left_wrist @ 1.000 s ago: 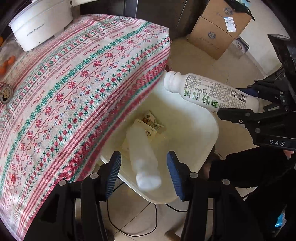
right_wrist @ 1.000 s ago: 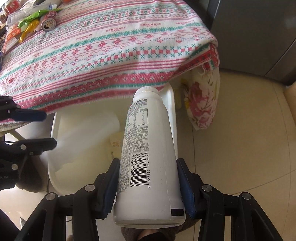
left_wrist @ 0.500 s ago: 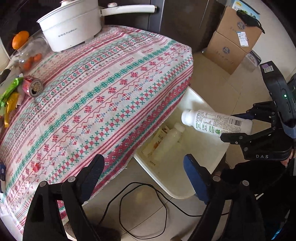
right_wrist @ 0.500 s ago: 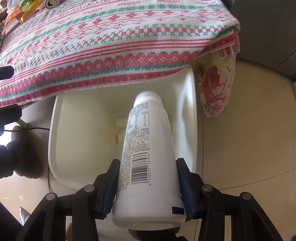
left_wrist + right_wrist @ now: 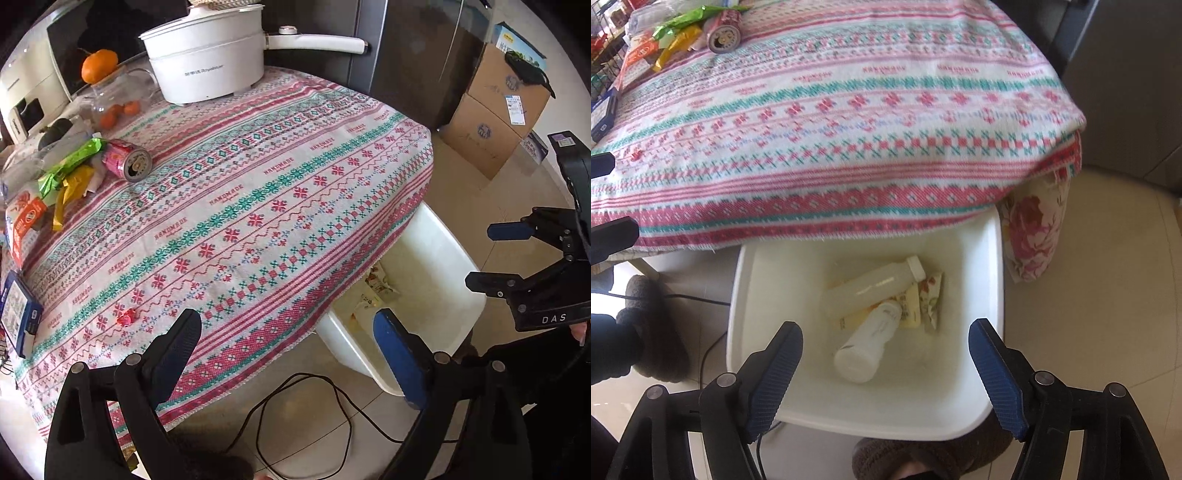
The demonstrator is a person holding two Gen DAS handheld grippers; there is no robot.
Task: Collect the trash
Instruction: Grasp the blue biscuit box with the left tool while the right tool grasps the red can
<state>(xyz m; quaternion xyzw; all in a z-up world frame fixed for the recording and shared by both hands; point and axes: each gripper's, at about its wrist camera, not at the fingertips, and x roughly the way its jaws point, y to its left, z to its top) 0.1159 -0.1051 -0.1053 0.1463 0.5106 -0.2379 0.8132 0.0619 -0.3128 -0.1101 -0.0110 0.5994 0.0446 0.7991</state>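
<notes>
**Both tools empty over the bin: risks for the next pick**

The right tool hangs above the white bin; its jaws have just been opening and stand wide, w/ nothing between them. The white bottle lies on the bin floor, beside a cloudy bottle and some wrappers. The left tool is also wide open and empty, its jaws having just spread, above the bench edge next to the bin.

Remaining trash is at the far corner of the bench: a pink can, green and yellow wrappers, an orange packet.

Risks, as I judge:
- The can lies on its side, so a push from one finger may roll it away.
- Wrappers are thin and flat; the pads may close on the tablecloth and drag it, incl. the glass jar and pot.
- The bin is half under the cloth, so a drop made too early may land on the bench edge or on the floor.
- A cable on the floor is near the feet.
</notes>
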